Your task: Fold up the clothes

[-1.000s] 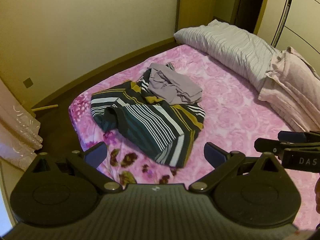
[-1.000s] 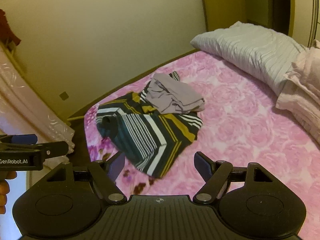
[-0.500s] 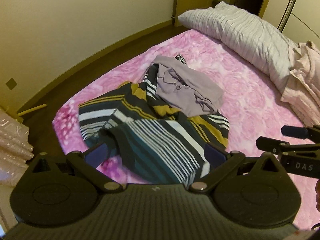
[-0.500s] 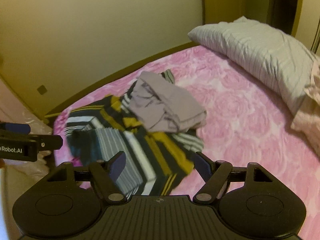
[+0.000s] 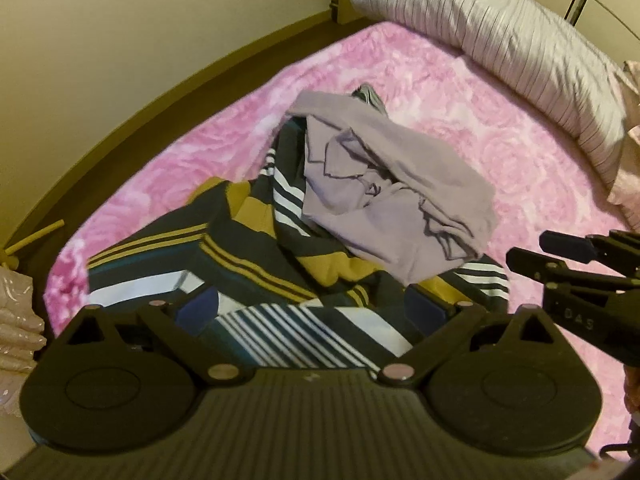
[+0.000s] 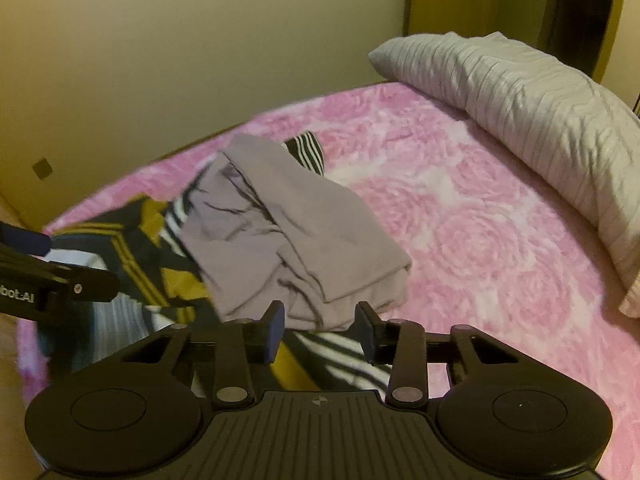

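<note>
Clothes (image 6: 296,236) lie beyond the right gripper's (image 6: 320,330) parted fingers.

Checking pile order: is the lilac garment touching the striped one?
Touching. Left wrist view shows the lilac garment lying crumpled directly on the striped garment, no gap.

Both wrist cams look forward and down, close over the bed (image 5: 500,152). Shared: lilac garment (image 5: 392,188) on striped garment (image 5: 256,272), mid-frame; pillow (image 6: 520,92) upper right.
</note>
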